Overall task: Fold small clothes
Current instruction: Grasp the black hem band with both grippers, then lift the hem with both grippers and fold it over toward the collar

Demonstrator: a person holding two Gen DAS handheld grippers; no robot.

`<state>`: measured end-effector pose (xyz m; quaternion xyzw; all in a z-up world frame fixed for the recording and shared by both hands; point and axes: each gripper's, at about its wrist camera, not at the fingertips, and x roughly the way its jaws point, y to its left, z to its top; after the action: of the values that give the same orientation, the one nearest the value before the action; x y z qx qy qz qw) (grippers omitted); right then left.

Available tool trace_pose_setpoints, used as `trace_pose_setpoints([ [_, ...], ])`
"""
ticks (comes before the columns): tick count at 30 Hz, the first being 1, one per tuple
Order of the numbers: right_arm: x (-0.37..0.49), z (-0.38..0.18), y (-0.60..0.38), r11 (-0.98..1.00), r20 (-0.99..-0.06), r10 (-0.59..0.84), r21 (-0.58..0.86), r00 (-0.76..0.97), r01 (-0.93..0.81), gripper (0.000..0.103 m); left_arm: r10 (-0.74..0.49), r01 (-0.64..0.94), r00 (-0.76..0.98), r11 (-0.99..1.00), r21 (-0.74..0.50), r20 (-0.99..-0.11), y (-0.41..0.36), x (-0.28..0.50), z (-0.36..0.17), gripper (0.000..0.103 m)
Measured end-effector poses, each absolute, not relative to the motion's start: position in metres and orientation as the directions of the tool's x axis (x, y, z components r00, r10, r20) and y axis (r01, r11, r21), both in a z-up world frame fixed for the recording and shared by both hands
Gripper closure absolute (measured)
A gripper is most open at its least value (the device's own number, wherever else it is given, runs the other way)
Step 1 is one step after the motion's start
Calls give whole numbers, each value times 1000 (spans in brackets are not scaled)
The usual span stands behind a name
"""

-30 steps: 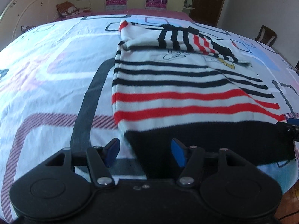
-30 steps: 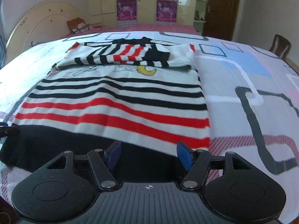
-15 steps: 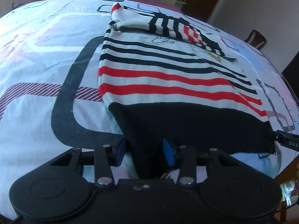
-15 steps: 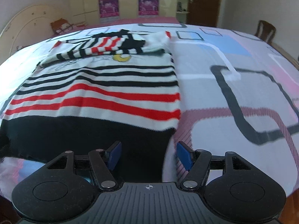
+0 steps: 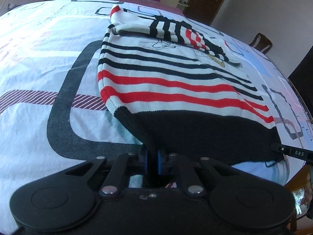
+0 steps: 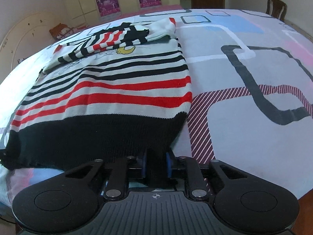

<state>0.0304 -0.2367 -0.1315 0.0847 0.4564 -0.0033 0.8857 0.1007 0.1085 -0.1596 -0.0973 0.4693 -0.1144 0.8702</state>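
Both grippers (image 5: 151,161) (image 6: 156,165) — on sweater hem (image 6: 88,137)

Likely a home bedroom: bed (image 6: 244,39), headboard (image 6: 23,37), wardrobe (image 6: 82,0).

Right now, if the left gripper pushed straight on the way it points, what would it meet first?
The left gripper is already shut on the black hem of the striped sweater. Pushing on, it would likely bunch that hem and press down into the bedsheet beneath; depth is unclear.
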Motion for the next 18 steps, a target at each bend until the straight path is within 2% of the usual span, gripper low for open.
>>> trace_pose_setpoints([
  [4,30,-127,-239,982,-805,93,173,586,81,97,-303,114,548,950,-289,-780,112,100,-154,95],
  [18,42,-93,-237,978,-742,122,202,659,47,98,-338,180,635,939,-292,-694,107,116,-114,95],
])
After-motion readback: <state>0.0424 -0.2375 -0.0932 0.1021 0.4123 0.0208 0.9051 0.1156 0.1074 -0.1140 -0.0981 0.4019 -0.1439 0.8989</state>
